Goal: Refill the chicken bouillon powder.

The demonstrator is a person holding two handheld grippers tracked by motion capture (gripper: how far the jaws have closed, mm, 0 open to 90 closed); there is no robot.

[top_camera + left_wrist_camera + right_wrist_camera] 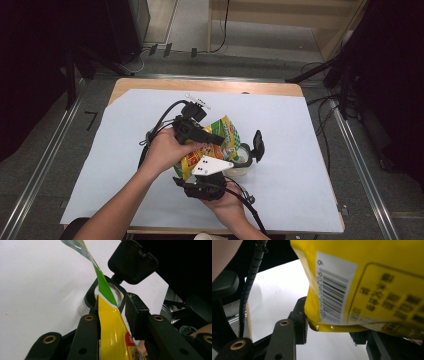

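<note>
I hold the bag (pixel 220 145) above the jar (pixel 108 296) | left gripper (pixel 112 315) clenched on its edge, right gripper (pixel 329 332) grasping the bottom | tilted so contents can pour in.

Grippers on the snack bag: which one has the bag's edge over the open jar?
The left gripper. Its jaws pinch the snack bag's thin edge right above the jar, whose lid is flipped open. The right gripper grips the barcode end.

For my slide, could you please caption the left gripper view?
Left gripper holds a yellow-green foil snack bag above an open clear jar.
</note>
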